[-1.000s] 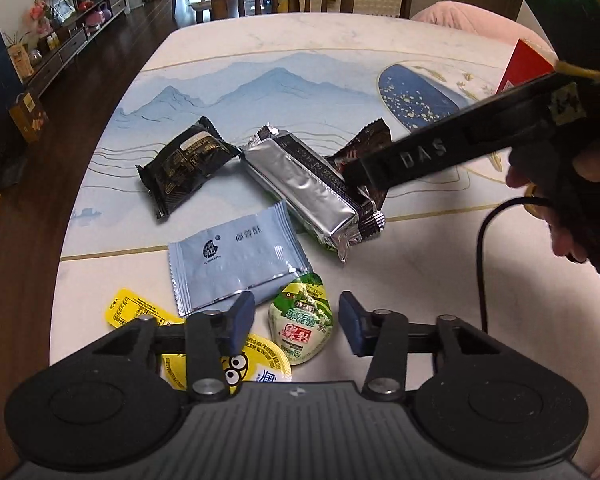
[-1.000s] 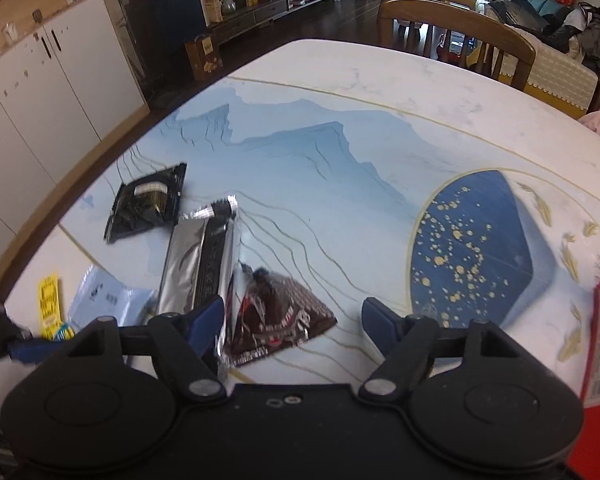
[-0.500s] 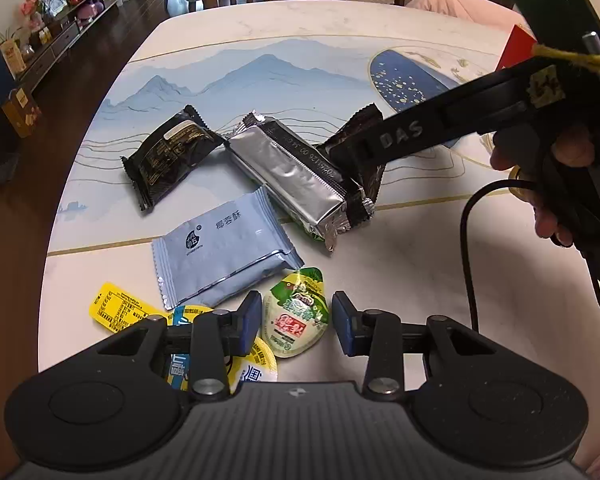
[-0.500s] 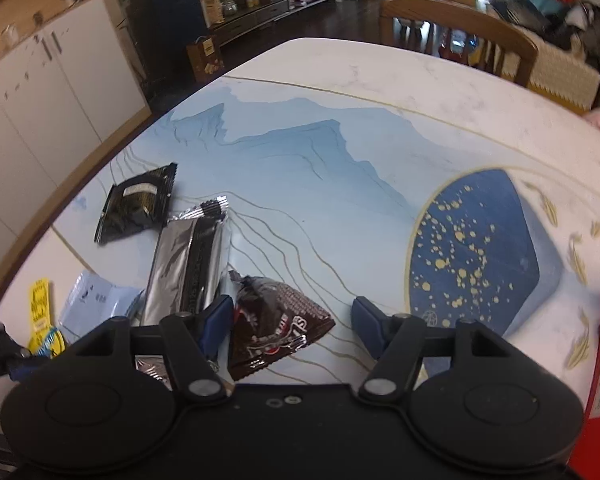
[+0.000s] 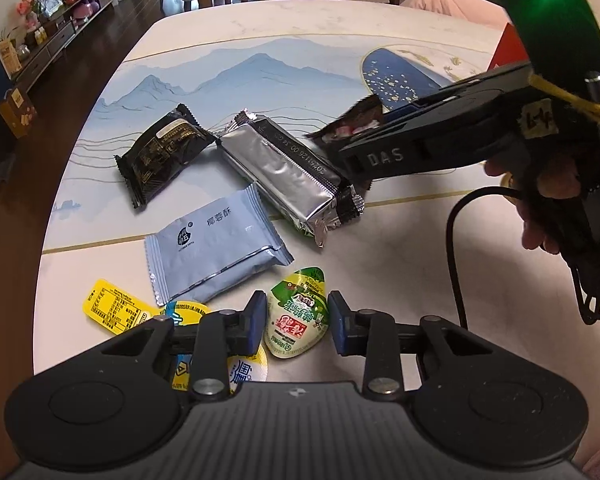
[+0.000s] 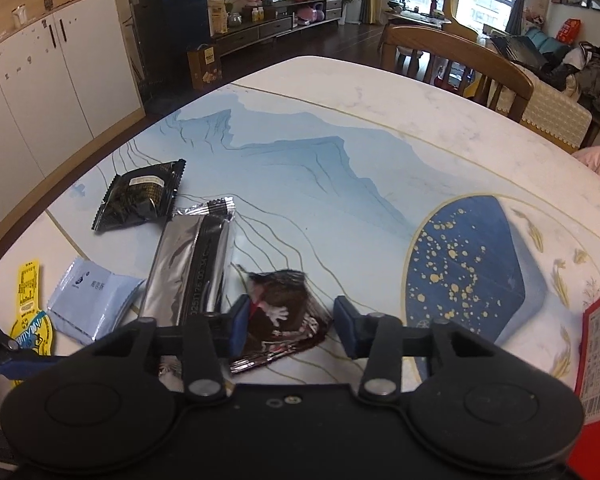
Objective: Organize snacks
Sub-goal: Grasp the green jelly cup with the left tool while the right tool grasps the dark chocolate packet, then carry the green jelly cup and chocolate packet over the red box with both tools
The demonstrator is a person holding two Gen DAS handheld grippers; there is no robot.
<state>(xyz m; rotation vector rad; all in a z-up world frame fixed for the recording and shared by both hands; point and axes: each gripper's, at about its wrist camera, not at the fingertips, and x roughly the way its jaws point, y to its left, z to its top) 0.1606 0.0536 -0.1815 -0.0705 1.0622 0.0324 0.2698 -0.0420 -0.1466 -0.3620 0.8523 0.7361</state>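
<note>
Item: dark brown crinkled foil snack packet (image 6: 284, 320). Location: near edge of the bench (image 6: 340, 128), between the jaws of the right gripper (image 6: 286, 326). Those jaws have just been closing; a second ago they stood wide either side of it. The left pad now touches the packet; a sliver of gap shows at the right pad, so a firm grip is not confirmed. In the left wrist view the packet's far end (image 5: 356, 120) sticks up tilted, suggesting it is being lifted.

Item: green-lidded teardrop jelly cup (image 5: 298, 320). Location: bench edge, between the jaws of the left gripper (image 5: 296, 322), which have just been narrowing and now nearly touch it, not yet pressing.

Adjacent stock: long silver foil bar (image 5: 284, 168) at 9 o'clock of the brown packet; black square pouch (image 5: 164, 148) beyond it; pale blue flat sachet (image 5: 216, 248) at 11 o'clock of the jelly cup; yellow cup lids (image 5: 116, 310) at 9 o'clock.

Status: both pickups about to complete; sorting barely begun.
</note>
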